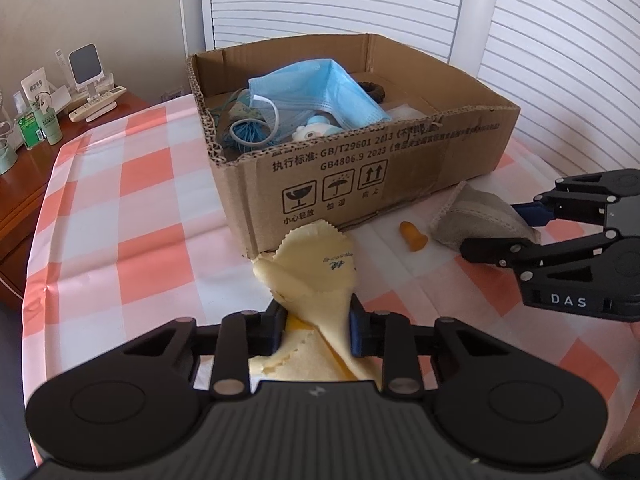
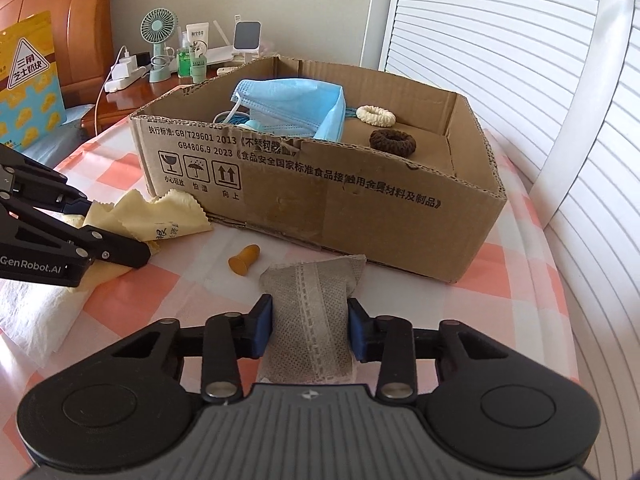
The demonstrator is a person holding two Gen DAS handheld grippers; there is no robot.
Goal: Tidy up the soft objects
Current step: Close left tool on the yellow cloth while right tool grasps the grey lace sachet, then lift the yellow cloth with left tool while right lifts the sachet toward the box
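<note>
Two hand-held grippers work in front of an open cardboard box (image 2: pixel 360 200) that stands on a counter covered by a pink-and-white checked cloth (image 1: pixel 132 208). The left gripper (image 1: pixel 316 326) has its jaws clamped on a pale yellow cleaning cloth (image 1: pixel 316 264) with pinked edges; the free end of the cloth fans forward and touches the near corner of the box. The right gripper (image 2: pixel 310 328) has its jaws clamped on a grey mesh sachet (image 2: pixel 316 312) with a stitched seam along its middle; the far end of the sachet lies just beside the front wall of the box. Between the two held items, on the cloth and apart from both, lies a small orange earplug (image 2: pixel 243 261). Inside the box, a blue face mask (image 2: pixel 288 110) rests on top of other things at the left end, over a coil of blue cord (image 1: pixel 248 132) and a small white-and-blue toy (image 1: pixel 314 130). At the right end, on the box floor, a cream hair tie (image 2: pixel 376 116) lies behind a dark brown hair tie (image 2: pixel 393 142), the two near one another but apart. A white paper tissue (image 2: pixel 36 316) lies on the cloth beneath the left gripper. Beyond the counter, a wooden nightstand (image 2: pixel 120 100) carries a small green fan (image 2: pixel 158 32), bottles, and a charger. White louvred doors (image 2: pixel 500 40) form the background.
</note>
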